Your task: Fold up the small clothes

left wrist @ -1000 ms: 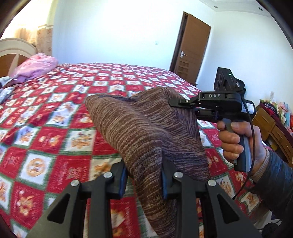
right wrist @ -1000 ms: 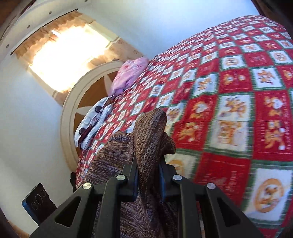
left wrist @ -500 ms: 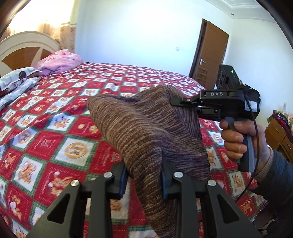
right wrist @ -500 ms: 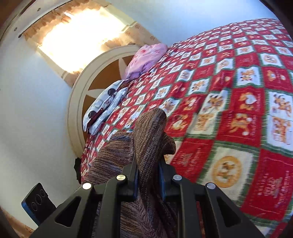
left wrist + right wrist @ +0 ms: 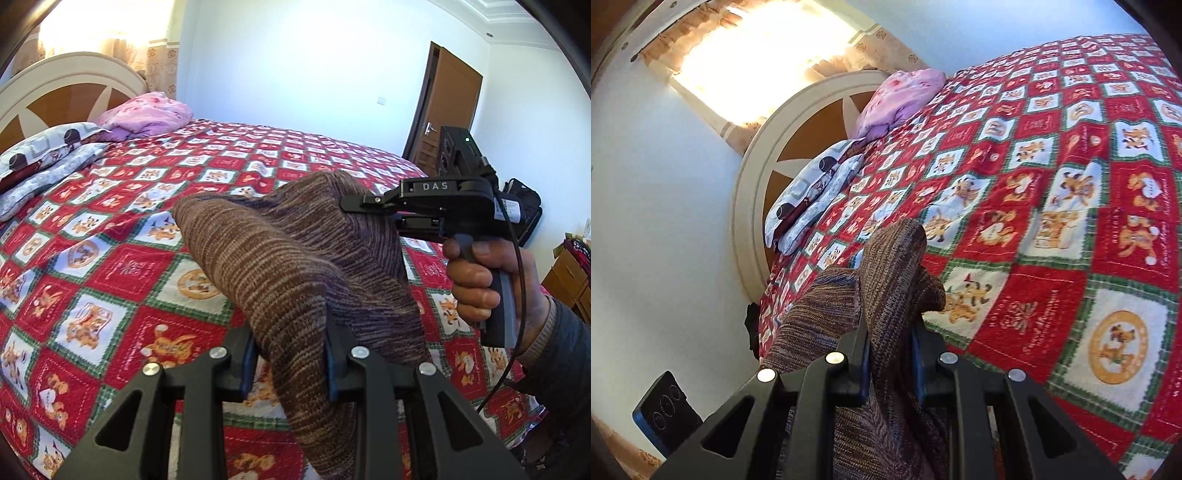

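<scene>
- On the far left we see grey patterned pillows and a pink pillow at the head of the bed, next to the white and brown headboard.
- The bed has a red blanket with little cartoon squares all over it.
- Our left tool is at the bottom of the left view. Its two fingers are only a little way apart, and they pinch a thick fold of the brown striped knit garment.
- The garment is up in the air above the bed, stretched between our two tools. Its loose end hangs down past the left tool.
- More to the right, our right tool bites the other top edge of the same garment. We see it from the side, with the letters DAS on its black body.
- In the right view, the right tool's blue pads sit close together with a bunched bit of the garment squeezed between them.
- A hand holds the right tool's grip, and a dark sleeve comes in from the right edge.
- Behind it we see a brown door in the white wall.
</scene>
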Demonstrator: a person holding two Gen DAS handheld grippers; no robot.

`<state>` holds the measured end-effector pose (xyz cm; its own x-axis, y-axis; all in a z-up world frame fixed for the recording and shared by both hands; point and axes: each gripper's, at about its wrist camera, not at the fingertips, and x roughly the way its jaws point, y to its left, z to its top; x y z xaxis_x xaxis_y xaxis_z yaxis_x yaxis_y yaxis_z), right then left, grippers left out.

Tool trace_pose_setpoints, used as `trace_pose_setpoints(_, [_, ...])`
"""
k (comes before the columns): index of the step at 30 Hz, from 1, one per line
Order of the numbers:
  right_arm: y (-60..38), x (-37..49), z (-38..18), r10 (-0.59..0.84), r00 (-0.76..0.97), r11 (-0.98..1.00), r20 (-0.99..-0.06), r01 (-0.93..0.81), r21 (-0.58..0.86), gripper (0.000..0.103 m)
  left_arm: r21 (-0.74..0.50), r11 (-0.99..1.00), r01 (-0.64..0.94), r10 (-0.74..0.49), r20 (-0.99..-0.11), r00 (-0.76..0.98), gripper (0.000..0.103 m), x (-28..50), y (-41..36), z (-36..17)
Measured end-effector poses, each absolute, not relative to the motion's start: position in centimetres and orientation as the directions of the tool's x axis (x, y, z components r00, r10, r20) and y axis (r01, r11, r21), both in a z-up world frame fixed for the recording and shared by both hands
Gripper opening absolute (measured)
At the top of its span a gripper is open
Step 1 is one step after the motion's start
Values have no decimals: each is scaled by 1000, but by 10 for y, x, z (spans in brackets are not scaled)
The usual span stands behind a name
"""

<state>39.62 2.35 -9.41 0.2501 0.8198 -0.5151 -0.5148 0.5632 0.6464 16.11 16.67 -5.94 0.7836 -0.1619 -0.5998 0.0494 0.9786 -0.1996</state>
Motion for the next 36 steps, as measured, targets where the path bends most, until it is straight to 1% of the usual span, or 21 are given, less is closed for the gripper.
trace_pose_setpoints(13, [68, 398, -107, 811, 200, 561, -550, -530, 636, 18, -197, 980, 3, -125, -611, 782, 30, 150, 189, -70])
trace_pose_setpoints(25, [97, 407, -144, 753, 164, 615, -638, -523, 591, 18, -189, 981, -39, -103, -682, 724, 31, 139, 207, -112])
trace_pose_setpoints(29, [94, 408, -150, 734, 185, 640, -653, -512, 574, 21, -214, 976, -46, -115, -680, 724, 39, 133, 211, -120])
trace_pose_setpoints(31, [92, 405, -146, 726, 212, 653, -654, -509, 560, 21, -229, 972, -45, -125, -675, 727, 38, 131, 211, -116])
trace_pose_setpoints(32, [90, 399, -141, 715, 239, 665, -658, -521, 534, 23, -239, 970, -43, -133, -668, 732, 39, 128, 211, -111])
trace_pose_setpoints(33, [88, 396, -137, 707, 255, 673, -660, -529, 517, 31, -243, 969, -39, -135, -657, 742, 40, 126, 210, -105])
trace_pose_setpoints(34, [84, 386, -128, 698, 288, 682, -656, -548, 485, 35, -243, 970, -32, -135, -641, 756, 42, 123, 209, -97])
trace_pose_setpoints(35, [80, 378, -123, 706, 301, 674, -641, -563, 478, 38, -240, 970, -25, -133, -618, 775, 49, 119, 208, -89])
trace_pose_setpoints(36, [77, 369, -116, 721, 306, 658, -622, -583, 477, 38, -235, 972, -22, -128, -600, 790, 60, 117, 208, -84])
